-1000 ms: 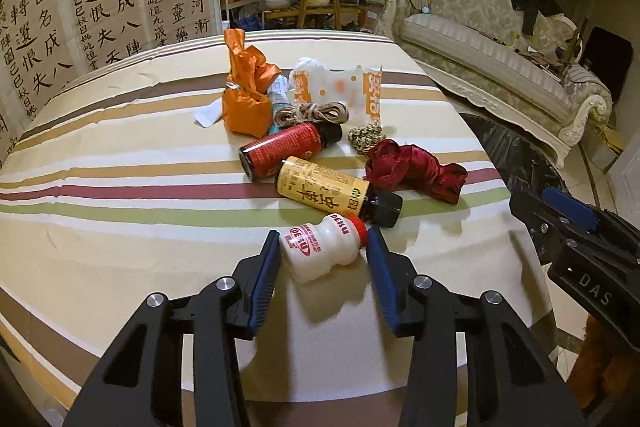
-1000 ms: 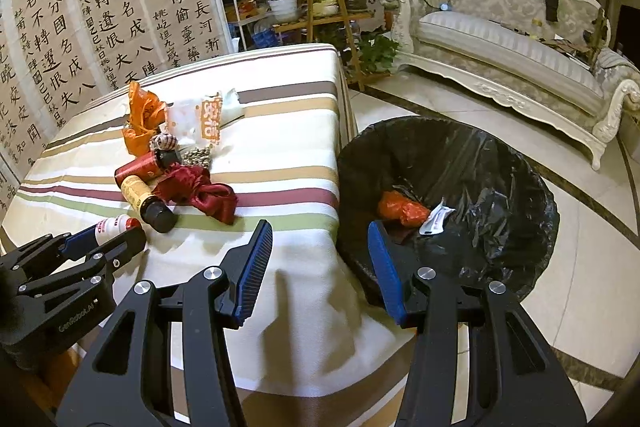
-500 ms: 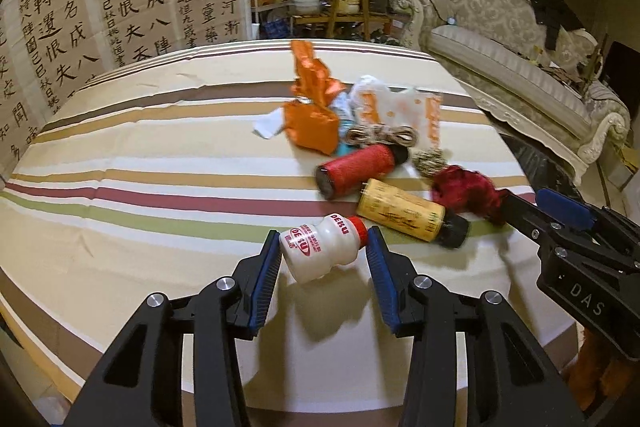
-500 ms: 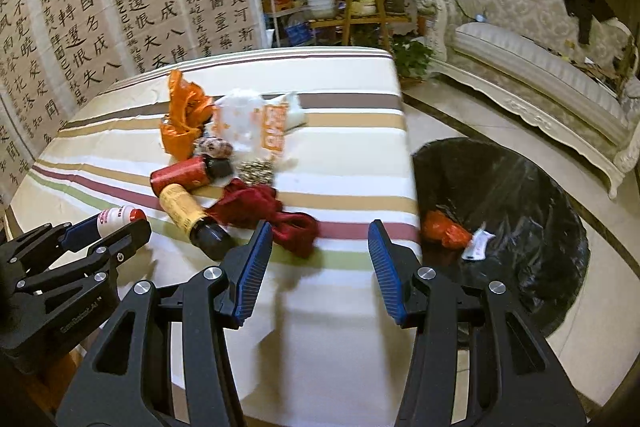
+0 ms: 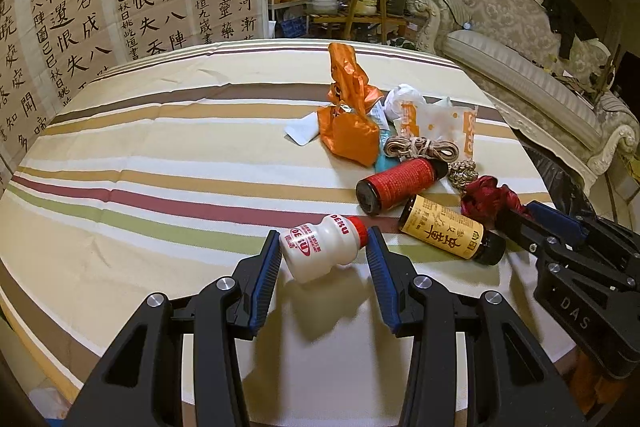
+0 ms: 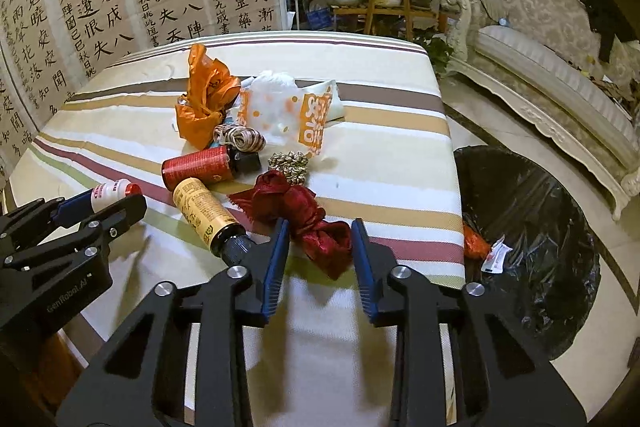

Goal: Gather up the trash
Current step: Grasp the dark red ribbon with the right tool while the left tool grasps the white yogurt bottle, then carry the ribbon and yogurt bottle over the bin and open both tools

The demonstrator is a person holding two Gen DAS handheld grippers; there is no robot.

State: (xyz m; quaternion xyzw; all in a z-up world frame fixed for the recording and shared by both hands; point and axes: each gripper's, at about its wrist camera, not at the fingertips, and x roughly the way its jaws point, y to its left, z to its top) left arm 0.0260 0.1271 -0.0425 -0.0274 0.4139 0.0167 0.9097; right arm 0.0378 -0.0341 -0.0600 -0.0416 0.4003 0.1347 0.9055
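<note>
**Left holds drink bottle, right closing over red cloth**

Left hand-held gripper (image 5: 323, 251) is partly closed, blue pads pressing both sides of a small white yogurt-drink bottle (image 5: 320, 247) with a red cap; the bottle is tilted and casts a shadow on the striped counter (image 5: 160, 167) below.

Right hand-held gripper (image 6: 318, 247) has its jaws closing, with the knotted dark red cloth (image 6: 304, 215) between the pads; cannot tell if the pads press it yet. The cloth lies on the counter near its right edge.

Rest of the trash sits clustered on the counter: a yellow-label bottle (image 6: 204, 211) with a black cap just left of the cloth, a red bottle (image 6: 200, 169) behind it, a rope coil (image 6: 240, 139), a gold braided knot (image 6: 290, 165), an orange plastic bag (image 6: 204, 99), and a white-orange plastic bag (image 6: 288, 113).

A black-lined trash bin (image 6: 540, 227) stands on the floor just right of the counter, with an orange wrapper (image 6: 474, 243) and a white scrap (image 6: 496, 257) inside.
</note>
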